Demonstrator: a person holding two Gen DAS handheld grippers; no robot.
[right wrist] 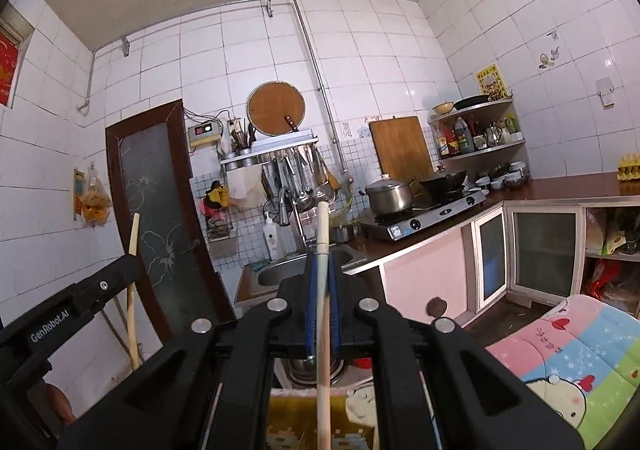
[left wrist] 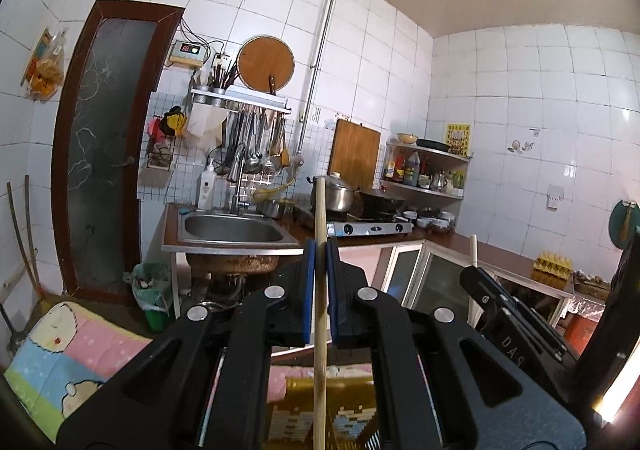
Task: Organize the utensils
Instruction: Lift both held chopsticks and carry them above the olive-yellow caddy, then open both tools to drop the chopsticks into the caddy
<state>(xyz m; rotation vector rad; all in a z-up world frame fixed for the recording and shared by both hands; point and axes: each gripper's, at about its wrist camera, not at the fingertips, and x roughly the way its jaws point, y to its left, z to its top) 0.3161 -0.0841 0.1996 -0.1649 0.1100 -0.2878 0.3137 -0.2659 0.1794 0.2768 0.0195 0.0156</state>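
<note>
My left gripper (left wrist: 320, 250) is shut on a light wooden chopstick (left wrist: 319, 209) that stands upright between its blue pads and reaches above and below them. The right gripper (right wrist: 322, 262) is likewise shut on a paler chopstick (right wrist: 323, 226), also upright. Each gripper shows in the other's view: the right gripper (left wrist: 480, 282) with its chopstick (left wrist: 473, 250) at the right, the left gripper (right wrist: 116, 278) with its chopstick (right wrist: 134, 234) at the left. Both point level towards the far wall, where a metal rack (left wrist: 240, 97) carries a cup of chopsticks (left wrist: 220, 79).
Ladles and spatulas (left wrist: 256, 141) hang under the rack, above a steel sink (left wrist: 234, 232). A pot (left wrist: 336, 193) and wok (left wrist: 382, 201) sit on the gas stove (left wrist: 372, 228). A corner shelf (left wrist: 424, 169) holds bottles. A patterned quilt (left wrist: 68, 358) lies below.
</note>
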